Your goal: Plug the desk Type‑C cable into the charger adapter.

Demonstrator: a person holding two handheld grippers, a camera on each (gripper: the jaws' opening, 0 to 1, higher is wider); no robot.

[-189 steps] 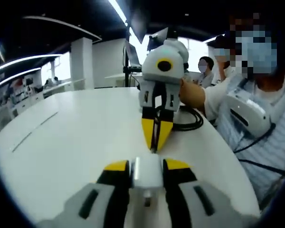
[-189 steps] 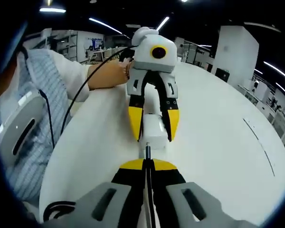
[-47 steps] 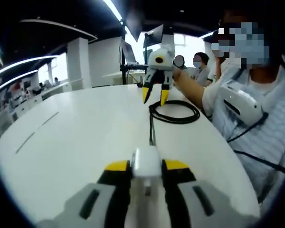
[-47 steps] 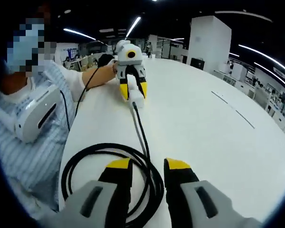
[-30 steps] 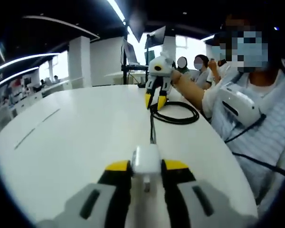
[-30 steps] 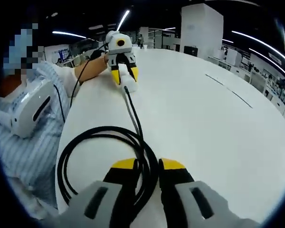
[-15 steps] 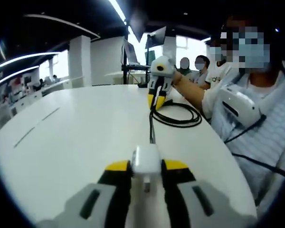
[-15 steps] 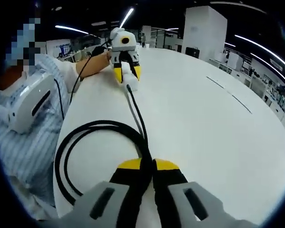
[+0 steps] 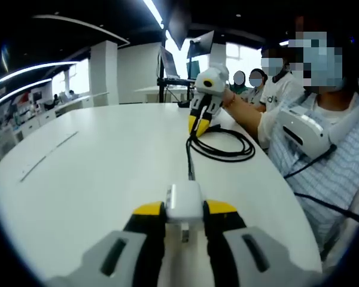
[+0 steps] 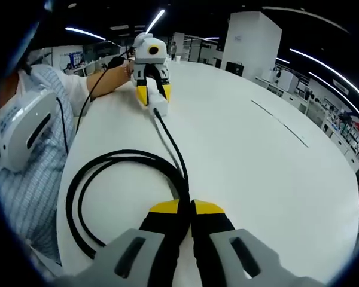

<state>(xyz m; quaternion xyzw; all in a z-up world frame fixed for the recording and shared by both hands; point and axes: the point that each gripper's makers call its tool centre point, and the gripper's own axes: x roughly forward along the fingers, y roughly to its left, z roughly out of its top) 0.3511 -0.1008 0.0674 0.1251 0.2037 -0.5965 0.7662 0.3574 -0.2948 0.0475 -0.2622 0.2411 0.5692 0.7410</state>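
L: my left gripper [image 9: 183, 210] clamps the white charger adapter [image 9: 183, 203], 6 o'clock | R: my right gripper [image 10: 187, 209] pinches the black Type-C cable [image 10: 167, 140], jaws nearly touching | cable runs to adapter, coil on white table [image 10: 239, 137] toward 8 o'clock in right gripper view

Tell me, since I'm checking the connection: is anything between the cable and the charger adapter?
Nothing visible. The black Type-C cable runs straight across the bare white table into the white charger adapter, held by the left gripper. The right gripper is shut on the cable's coiled part.
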